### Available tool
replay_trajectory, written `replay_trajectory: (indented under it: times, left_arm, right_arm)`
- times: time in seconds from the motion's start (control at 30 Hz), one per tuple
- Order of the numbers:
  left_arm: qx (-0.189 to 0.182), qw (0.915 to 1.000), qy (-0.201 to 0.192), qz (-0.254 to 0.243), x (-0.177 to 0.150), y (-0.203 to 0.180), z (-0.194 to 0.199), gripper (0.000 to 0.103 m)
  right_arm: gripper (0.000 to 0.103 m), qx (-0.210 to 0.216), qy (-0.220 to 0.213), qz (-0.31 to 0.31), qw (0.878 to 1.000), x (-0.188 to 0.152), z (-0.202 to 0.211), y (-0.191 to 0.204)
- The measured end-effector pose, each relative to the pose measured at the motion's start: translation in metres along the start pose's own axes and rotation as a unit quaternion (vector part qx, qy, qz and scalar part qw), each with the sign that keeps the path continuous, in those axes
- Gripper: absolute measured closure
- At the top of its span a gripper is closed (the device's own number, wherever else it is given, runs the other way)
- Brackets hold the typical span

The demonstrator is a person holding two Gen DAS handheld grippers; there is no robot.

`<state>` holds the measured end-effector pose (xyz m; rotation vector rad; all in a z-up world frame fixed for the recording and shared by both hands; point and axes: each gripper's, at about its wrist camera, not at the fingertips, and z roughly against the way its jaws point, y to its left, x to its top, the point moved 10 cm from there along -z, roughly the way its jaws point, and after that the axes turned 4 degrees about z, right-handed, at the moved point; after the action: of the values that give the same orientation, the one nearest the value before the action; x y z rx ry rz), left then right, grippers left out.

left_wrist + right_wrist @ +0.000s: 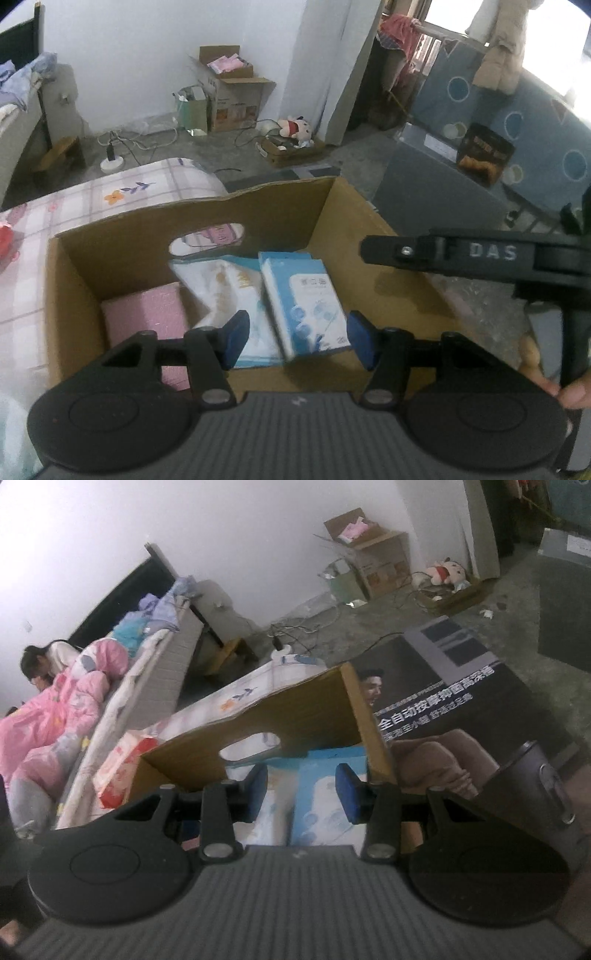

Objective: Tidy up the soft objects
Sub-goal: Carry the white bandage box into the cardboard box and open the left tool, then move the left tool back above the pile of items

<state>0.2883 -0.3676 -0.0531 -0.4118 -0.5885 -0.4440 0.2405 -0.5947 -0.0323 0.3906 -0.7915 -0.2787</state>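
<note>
Both my claws were over the cardboard box (122,236). My left claw (293,338) was spread with nothing in it, the blue tissue pack (303,302) just below and ahead, the white pack (225,291) and pink pack (147,317) off to its left. My right claw (301,794) was partly spread, also empty, right by the box's near wall. Biggest worry: my right claw clipping that wall and shoving the box, or my two claws bumping, since they were close together.

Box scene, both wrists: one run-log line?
left gripper: open, empty, over box | right gripper: open, empty, at box rim | box: pink pack, blue packs
</note>
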Motion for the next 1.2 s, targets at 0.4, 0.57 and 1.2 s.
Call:
replay_trajectory:
  times: [0.4, 0.57, 1.2]
  left_arm:
    - [0.023, 0.9984, -0.051, -0.006, -0.026, 0.026, 0.118, 0.021]
    - [0.033, 0.9956, -0.086, 0.012, -0.068, 0.051, 0.179, 0.013]
    - [0.154, 0.966, -0.115, 0.173, -0.23, 0.207, 0.286, 0.012]
  right_arm:
    - [0.056, 0.069, -0.021, 0.008, 0.997, -0.051, 0.085, 0.067]
    - [0.053, 0.111, -0.015, 0.037, 0.993, -0.09, 0.114, 0.128]
    - [0.046, 0.238, 0.092, 0.063, 0.965, -0.215, 0.083, 0.319]
